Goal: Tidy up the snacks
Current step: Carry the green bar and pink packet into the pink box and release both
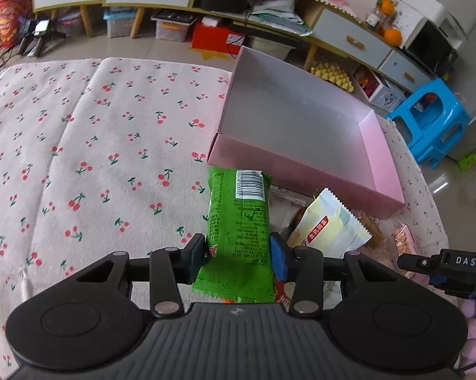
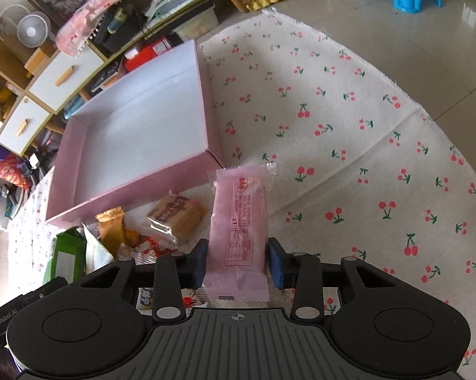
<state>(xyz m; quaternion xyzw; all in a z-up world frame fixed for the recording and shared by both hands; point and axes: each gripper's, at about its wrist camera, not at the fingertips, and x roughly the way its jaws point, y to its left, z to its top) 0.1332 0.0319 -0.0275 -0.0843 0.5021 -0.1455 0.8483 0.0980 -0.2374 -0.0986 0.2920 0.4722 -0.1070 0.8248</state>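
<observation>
Left gripper (image 1: 238, 255) clamped on green snack packet (image 1: 238, 221), lower centre of left wrist view, packet standing up between the pads. Right gripper (image 2: 236, 261) clamped on pink snack packet (image 2: 238, 231), lower centre of right wrist view. Open pink box (image 1: 377, 164) with nothing visible inside, upper right of left view, on cherry-print cloth (image 1: 95, 145). Loose pile near box's front wall: white-yellow sachet (image 1: 330, 228), orange packet (image 2: 111, 228), clear-wrapped biscuit pack (image 2: 177, 213). Blue stool (image 1: 434, 126) on floor, right edge.

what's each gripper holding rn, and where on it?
Left gripper: green packet, pinched across its lower half. Right gripper: pink packet, pinched across its lower half.
</observation>
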